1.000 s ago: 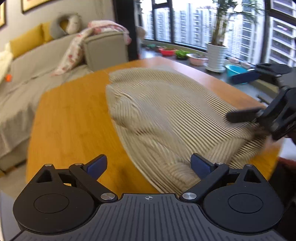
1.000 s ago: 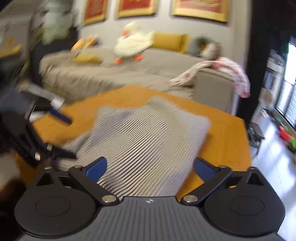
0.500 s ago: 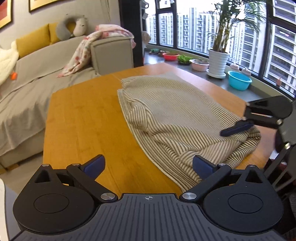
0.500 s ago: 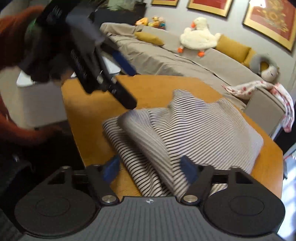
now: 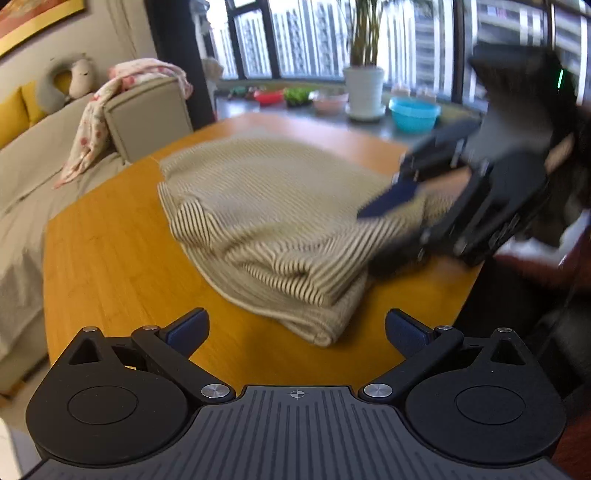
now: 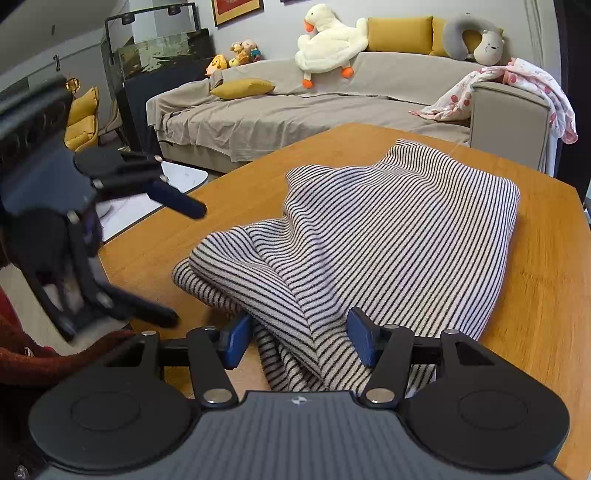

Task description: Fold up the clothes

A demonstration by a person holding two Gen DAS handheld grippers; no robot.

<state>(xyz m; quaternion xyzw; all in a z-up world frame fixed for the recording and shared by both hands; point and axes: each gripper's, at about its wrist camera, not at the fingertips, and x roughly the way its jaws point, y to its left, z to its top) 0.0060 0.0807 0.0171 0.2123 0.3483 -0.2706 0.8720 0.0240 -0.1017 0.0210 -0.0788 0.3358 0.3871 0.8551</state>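
Striped garment (image 6: pixel 399 236) lies bunched on the wooden table (image 6: pixel 546 280). Right gripper (image 6: pixel 299 339) straddles its near fold, unclenched. Left gripper (image 5: pixel 297 332) hovers spread wide

Pretty lived-in living room. Orange wooden table (image 6: pixel 546 258) fills the middle, and a long taupe-covered sofa (image 6: pixel 295 110) runs across 12 o'clock in the right wrist view with mustard cushions (image 6: pixel 399 34), a plush duck (image 6: pixel 328 40) and a grey neck pillow (image 6: pixel 469 37) on top. Floral blanket (image 6: pixel 532 85) draped over the armrest at 2. Glass tank (image 6: pixel 155 48) at 10. Left wrist view: big daylight windows (image 5: pixel 303 33) at 12, potted plant (image 5: pixel 364 88), a blue basin (image 5: pixel 413 114).
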